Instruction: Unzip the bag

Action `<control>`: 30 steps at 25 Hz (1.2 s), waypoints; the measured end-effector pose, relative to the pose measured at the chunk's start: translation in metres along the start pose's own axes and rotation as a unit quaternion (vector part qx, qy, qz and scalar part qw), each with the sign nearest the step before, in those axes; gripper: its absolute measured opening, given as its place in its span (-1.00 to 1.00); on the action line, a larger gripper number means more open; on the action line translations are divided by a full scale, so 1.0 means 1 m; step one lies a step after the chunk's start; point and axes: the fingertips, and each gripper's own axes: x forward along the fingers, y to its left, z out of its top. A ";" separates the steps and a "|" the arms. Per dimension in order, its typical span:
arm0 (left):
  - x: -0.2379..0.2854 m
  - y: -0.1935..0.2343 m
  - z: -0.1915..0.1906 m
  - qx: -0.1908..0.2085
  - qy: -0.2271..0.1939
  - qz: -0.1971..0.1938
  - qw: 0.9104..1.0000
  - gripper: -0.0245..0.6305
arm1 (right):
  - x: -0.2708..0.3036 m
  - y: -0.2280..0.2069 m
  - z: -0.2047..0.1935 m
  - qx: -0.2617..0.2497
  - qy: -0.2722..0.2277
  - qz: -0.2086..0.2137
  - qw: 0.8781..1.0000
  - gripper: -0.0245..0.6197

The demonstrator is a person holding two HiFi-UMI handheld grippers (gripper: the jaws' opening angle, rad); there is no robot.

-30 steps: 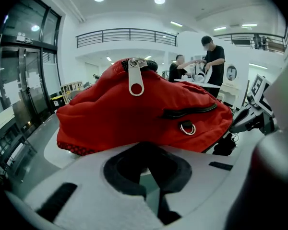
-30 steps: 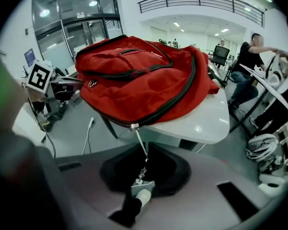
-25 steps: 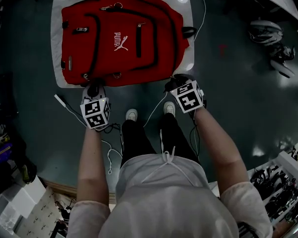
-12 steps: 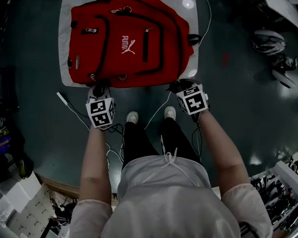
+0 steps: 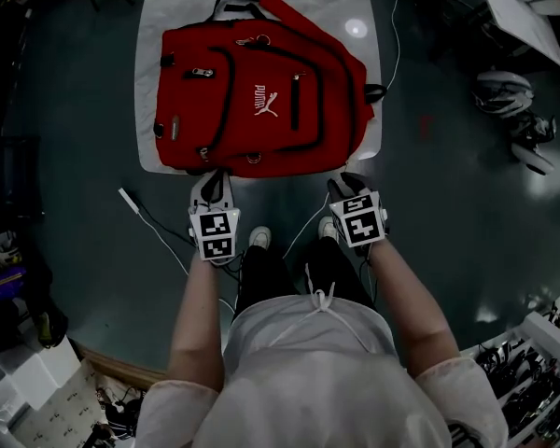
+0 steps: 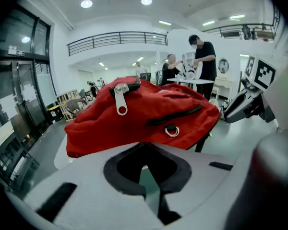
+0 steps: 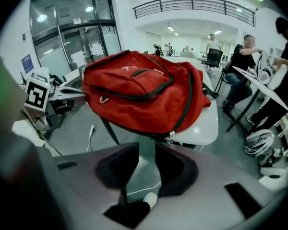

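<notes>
A red backpack [image 5: 261,101] lies flat on a white table [image 5: 163,26], front panel up, its black zips closed. My left gripper [image 5: 211,187] hangs just off the bag's near left corner, jaws shut and empty. In the left gripper view the backpack [image 6: 144,109] rises ahead of that gripper [image 6: 144,147], with a silver zip pull [image 6: 121,99] and a metal ring [image 6: 171,131] showing. My right gripper [image 5: 347,183] sits off the near right corner; its jaws are opening with nothing between them. In the right gripper view the gripper [image 7: 147,150] is below the backpack [image 7: 144,90].
A white cable [image 5: 149,217] trails over the dark floor beside the person's shoes [image 5: 259,238]. Helmets [image 5: 504,91] lie on the floor at right, and a parts bin [image 5: 532,353] stands at bottom right. People [image 6: 201,56] stand at a far table.
Both grippers have drawn back a little from the bag's near edge. The right gripper's jaws have parted. The head view has shifted, so the bag sits lower and further right in frame.
</notes>
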 end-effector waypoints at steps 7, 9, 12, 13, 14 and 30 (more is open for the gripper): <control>-0.047 -0.019 0.073 -0.098 -0.102 -0.050 0.989 -0.86 | -0.048 0.035 0.066 0.009 -0.095 -0.002 0.995 -0.70; -0.063 -0.027 0.103 -0.095 -0.134 -0.076 0.983 -0.86 | -0.068 0.040 0.090 0.012 -0.132 -0.011 0.991 -0.75; -0.088 -0.035 0.150 -0.074 -0.185 -0.108 0.974 -0.86 | -0.099 0.047 0.128 0.015 -0.190 -0.023 0.981 -0.79; -0.096 -0.036 0.165 -0.070 -0.201 -0.115 0.970 -0.86 | -0.109 0.048 0.141 0.016 -0.209 -0.027 0.977 -0.79; -0.104 -0.035 0.180 -0.067 -0.217 -0.121 0.966 -0.86 | -0.119 0.050 0.152 0.017 -0.227 -0.030 0.973 -0.80; -0.181 -0.028 0.280 -0.038 -0.338 -0.145 0.929 -0.86 | -0.215 0.074 0.223 0.008 -0.388 -0.080 0.918 -0.84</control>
